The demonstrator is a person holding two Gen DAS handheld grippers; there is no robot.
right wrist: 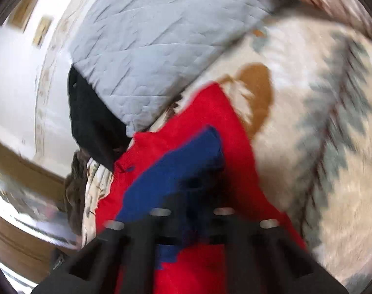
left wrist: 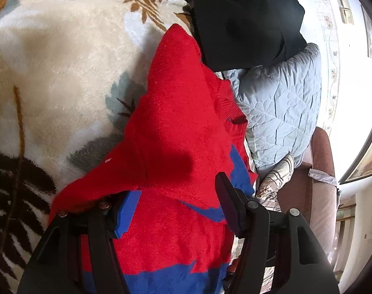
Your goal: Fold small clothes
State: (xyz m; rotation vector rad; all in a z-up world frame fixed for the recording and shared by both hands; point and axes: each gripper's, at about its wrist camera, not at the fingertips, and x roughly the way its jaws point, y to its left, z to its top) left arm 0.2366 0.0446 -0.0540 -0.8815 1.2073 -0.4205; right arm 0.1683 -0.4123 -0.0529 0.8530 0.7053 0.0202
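Observation:
A red sweater (left wrist: 176, 112) with blue patches lies on a cream fleece blanket (left wrist: 58, 56) with a leaf print. My left gripper (left wrist: 164, 191) stands over its lower part with the jaws wide apart. A red fold covers the left fingertip, a blue cuff (left wrist: 124, 210) lies beside it, and the right finger (left wrist: 226, 196) rests bare on the knit. The right wrist view is blurred. There my right gripper (right wrist: 195, 186) has its fingers drawn together on the blue sleeve (right wrist: 176, 166), which lies across the red body of the sweater (right wrist: 222, 112).
A black garment (left wrist: 247, 17) (right wrist: 93, 122) lies at the sweater's far end. Beside it is a pale blue quilted pillow (left wrist: 281, 105) (right wrist: 156, 36). A brown padded chair (left wrist: 320, 171) stands past the bed's edge. The blanket (right wrist: 308, 147) spreads out on the other side.

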